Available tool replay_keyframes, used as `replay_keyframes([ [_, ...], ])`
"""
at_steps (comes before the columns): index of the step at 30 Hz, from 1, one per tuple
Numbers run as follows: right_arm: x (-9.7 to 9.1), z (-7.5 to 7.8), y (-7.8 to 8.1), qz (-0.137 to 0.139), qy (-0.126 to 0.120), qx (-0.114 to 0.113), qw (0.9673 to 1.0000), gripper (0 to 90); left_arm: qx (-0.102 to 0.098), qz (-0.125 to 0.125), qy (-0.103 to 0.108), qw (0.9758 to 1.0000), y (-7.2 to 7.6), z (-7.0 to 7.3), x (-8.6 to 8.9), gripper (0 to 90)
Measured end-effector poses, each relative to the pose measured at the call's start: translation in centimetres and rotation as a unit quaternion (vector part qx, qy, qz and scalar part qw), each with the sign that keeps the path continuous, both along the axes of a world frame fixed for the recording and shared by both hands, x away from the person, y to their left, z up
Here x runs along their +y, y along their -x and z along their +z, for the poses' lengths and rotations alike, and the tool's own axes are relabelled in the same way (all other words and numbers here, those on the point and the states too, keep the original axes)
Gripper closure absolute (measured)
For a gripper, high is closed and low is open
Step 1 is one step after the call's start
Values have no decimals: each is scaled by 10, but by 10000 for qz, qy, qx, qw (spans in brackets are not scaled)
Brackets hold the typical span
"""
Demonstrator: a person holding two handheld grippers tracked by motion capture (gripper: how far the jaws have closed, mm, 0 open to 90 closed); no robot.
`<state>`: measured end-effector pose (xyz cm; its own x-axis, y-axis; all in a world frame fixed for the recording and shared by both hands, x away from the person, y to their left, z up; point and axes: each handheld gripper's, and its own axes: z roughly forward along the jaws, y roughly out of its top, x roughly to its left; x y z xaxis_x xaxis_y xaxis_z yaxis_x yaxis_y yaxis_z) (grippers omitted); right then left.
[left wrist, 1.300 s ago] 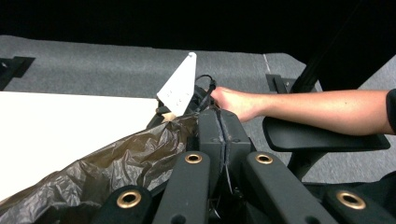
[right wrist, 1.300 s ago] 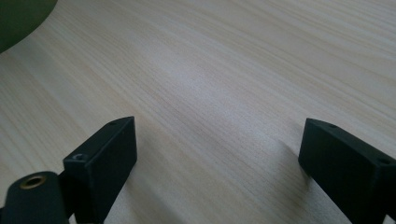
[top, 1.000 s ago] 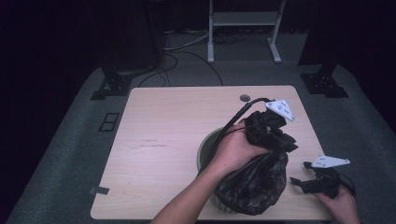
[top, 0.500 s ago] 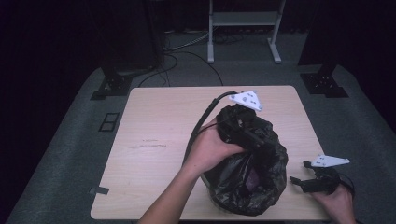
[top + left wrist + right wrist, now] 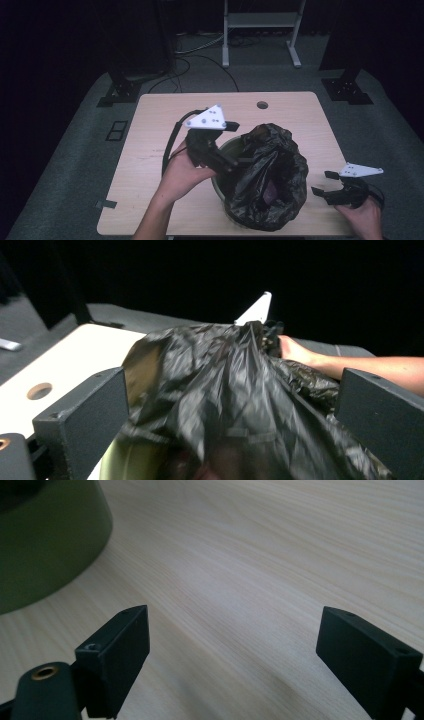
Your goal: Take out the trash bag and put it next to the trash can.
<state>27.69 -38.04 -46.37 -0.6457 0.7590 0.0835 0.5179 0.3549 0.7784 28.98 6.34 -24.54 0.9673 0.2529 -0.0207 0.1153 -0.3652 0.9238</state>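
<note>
bag (image 5: 270, 175) in bin (image 5: 226, 150) on table (image 5: 150, 125) | left gripper (image 5: 235, 162) left of bin | right gripper (image 5: 324, 184) right

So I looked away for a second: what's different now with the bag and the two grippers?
The left gripper has swung from the far right of the black bag round to its left edge, and now stands open with plastic between its jaws. The bag's mouth has spread wider over the green bin. The right gripper stayed open on the table at the right.
</note>
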Motion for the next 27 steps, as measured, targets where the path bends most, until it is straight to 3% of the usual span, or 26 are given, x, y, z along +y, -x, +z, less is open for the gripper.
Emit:
replay_keyframes([
  [1, 0, 0, 0, 0, 0, 0, 10000, 129, 0, 0, 0, 10000, 0, 0, 0, 0],
  [4, 3, 10, 4, 43, -84, -39, 9999, 129, -3, 265, 86, 9996, 7, -11, 26, 0],
  [10, 6, 24, 9, 58, -95, -138, 9998, 129, -42, 596, 147, 9981, 15, -24, 57, 0],
  [12, 6, 35, 12, 56, -227, -192, 9995, 129, -97, 747, 193, 9970, 18, -33, 68, 0],
  [17, 7, 51, 15, 54, -283, -284, 9992, 129, -153, 909, 186, 9956, 22, -48, 81, 0],
  [24, 10, 85, 22, 133, -405, -475, 9980, 129, -66, 1208, 106, 9926, 22, -82, 99, 0],
  [27, 11, 92, 24, 158, -425, -503, 9977, 129, -18, 1295, 84, 9915, 22, -92, 103, 0],
])
